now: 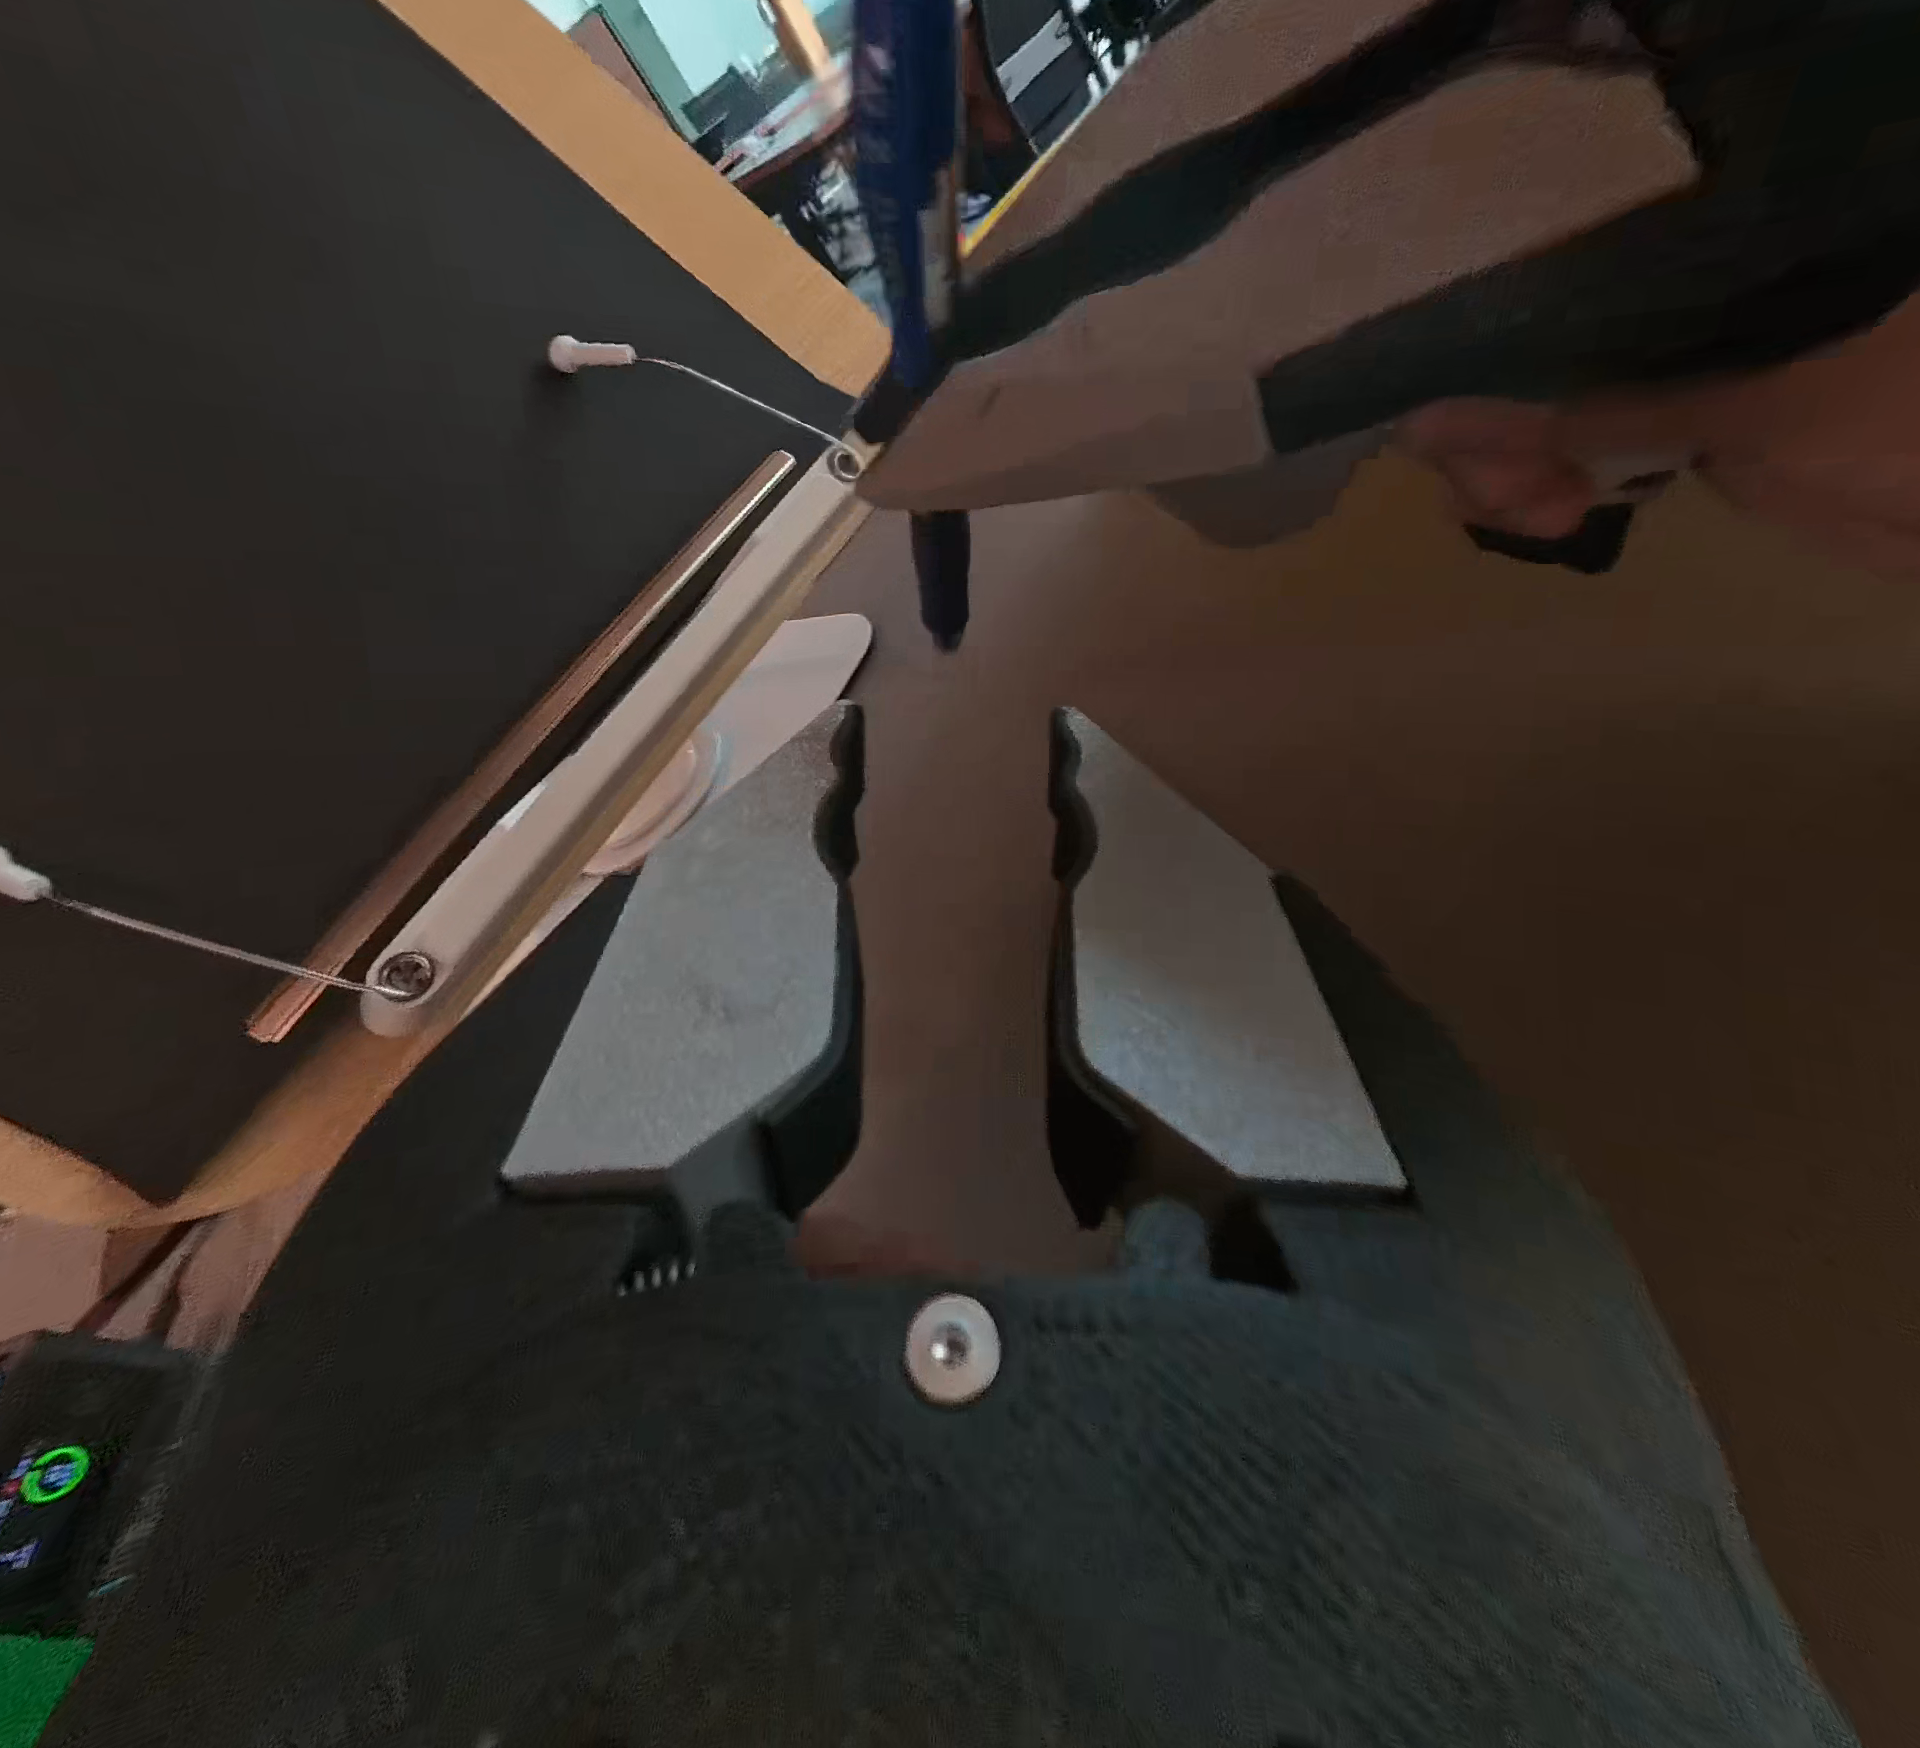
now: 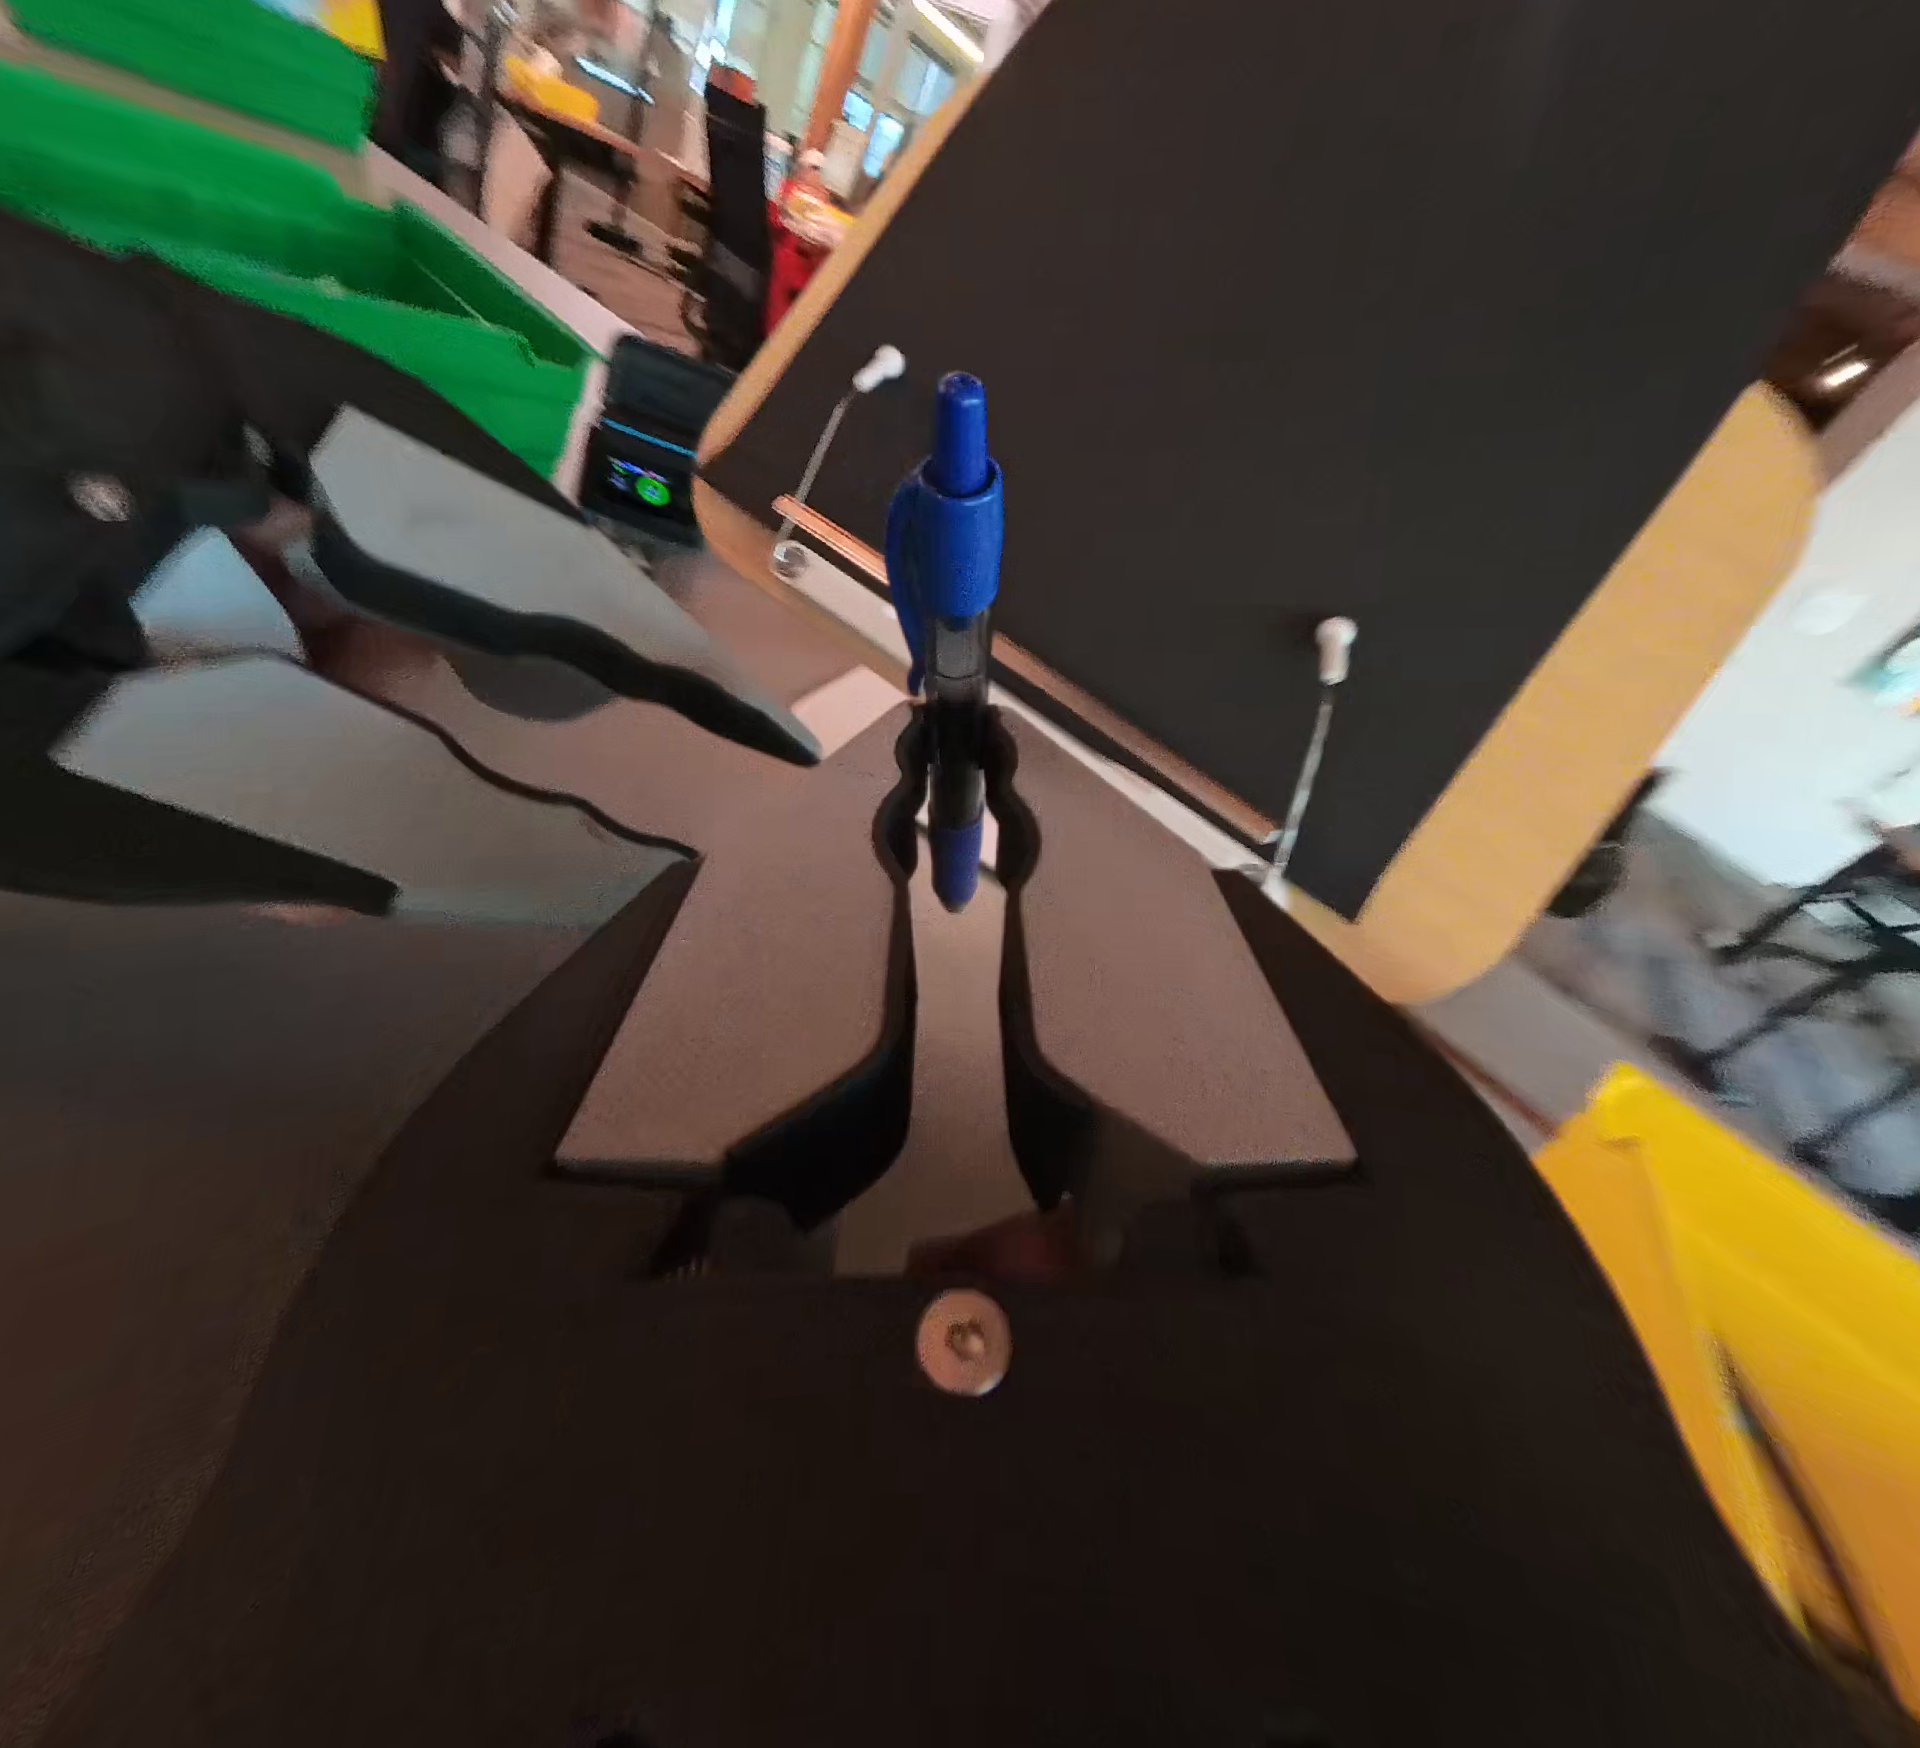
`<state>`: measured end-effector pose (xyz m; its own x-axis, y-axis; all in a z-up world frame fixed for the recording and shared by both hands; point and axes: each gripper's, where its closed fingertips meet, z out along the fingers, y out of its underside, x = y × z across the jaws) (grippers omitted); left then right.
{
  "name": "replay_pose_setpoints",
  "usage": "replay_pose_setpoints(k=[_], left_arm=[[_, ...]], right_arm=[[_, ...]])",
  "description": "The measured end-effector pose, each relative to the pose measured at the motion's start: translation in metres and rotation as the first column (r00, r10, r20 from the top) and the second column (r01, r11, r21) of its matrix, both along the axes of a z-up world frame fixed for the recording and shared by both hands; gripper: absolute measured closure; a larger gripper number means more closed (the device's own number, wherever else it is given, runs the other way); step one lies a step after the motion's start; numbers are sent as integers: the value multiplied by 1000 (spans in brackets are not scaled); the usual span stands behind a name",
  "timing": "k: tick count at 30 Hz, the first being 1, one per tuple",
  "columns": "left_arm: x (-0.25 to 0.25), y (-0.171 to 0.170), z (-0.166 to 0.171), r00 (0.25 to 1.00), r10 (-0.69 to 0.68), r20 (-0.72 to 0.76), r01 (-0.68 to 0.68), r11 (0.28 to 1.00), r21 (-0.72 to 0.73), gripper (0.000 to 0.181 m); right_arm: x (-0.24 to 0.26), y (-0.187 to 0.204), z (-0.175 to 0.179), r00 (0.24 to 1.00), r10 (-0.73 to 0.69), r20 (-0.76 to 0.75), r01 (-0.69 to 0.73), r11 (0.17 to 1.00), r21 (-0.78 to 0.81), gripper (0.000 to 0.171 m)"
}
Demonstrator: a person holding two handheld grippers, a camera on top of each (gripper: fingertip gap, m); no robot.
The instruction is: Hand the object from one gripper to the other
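Note:
A blue pen [image 2: 951,555] stands upright in my right gripper [image 2: 954,763], which is shut on its barrel near the tip end. In the left wrist view the right gripper [image 1: 894,441] reaches in from the upper right with the pen [image 1: 904,140] clamped at its fingertips, the pen's tip pointing down. My left gripper [image 1: 954,742] is open and empty, its fingers just below the pen's tip and apart from it. In the right wrist view the left gripper [image 2: 623,732] shows at the left, open.
A black panel [image 1: 260,451] with a wooden edge and a metal rail [image 1: 623,742] stands at the left of the brown table [image 1: 1455,815]. Green bins [image 2: 208,171] sit far left in the right wrist view, a yellow object [image 2: 1766,1283] at the lower right. One gripper's finger ends stand about 5 cm off the other's. Between my right fingertips and the black panel [image 1: 260,451] there is roughly 15 cm.

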<state>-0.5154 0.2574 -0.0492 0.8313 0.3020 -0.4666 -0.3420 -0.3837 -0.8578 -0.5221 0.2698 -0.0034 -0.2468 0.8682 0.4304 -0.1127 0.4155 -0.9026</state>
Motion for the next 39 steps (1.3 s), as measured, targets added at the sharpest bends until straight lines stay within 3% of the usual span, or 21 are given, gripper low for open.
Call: replay_pose_setpoints(k=[6, 10, 12, 16, 21, 24, 26, 29, 31, 32, 35, 39], left_arm=[[4, -8, 26, 970, -112, 215, 65, 975, 214, 152], [21, -6, 36, 912, -261, 317, 166, 941, 295, 132], [25, -5, 40, 923, -266, 278, 175, 934, 312, 135], [32, -7, 51, 966, -239, 100, 197, 929, 312, 169], [35, -8, 53, 975, -219, 24, 204, 937, 283, 173], [21, -18, 61, 989, -137, -54, 147, 952, 270, 174], [21, -27, 71, 968, -105, -229, 162, 956, 246, 173], [25, -33, 71, 832, -24, -554, 104, 988, 113, 173], [34, -32, 73, 659, 5, -752, 57, 997, 56, 173], [38, -31, 72, 597, 10, -802, 42, 998, 44, 173], [52, -28, 71, 520, -4, -854, 65, 997, 35, 173], [72, -22, 67, 400, -38, -916, 90, 996, -2, 173]], right_arm=[[-2, 6, -3, 982, -128, -141, 170, 923, 346, 164], [-5, 6, -9, 973, -159, -165, 219, 860, 460, 165], [-4, 3, -9, 970, -157, -187, 230, 842, 489, 165], [-1, -8, -8, 965, -129, -227, 237, 797, 556, 165], [1, -20, -17, 981, -81, -178, 168, 815, 554, 163], [0, -20, -21, 990, -72, -117, 121, 865, 486, 156], [-1, -18, -23, 996, -59, -70, 83, 907, 414, 147], [1, -27, -34, 990, 67, 127, -83, 988, 130, 149], [3, -28, -33, 954, 166, 248, -135, 981, -139, 153], [5, -26, -28, 933, 226, 279, -151, 952, -266, 150], [13, -18, -6, 867, 424, 260, -204, 780, -591, 137], [29, -17, 20, 746, 653, 130, -289, 493, -821, 132]])
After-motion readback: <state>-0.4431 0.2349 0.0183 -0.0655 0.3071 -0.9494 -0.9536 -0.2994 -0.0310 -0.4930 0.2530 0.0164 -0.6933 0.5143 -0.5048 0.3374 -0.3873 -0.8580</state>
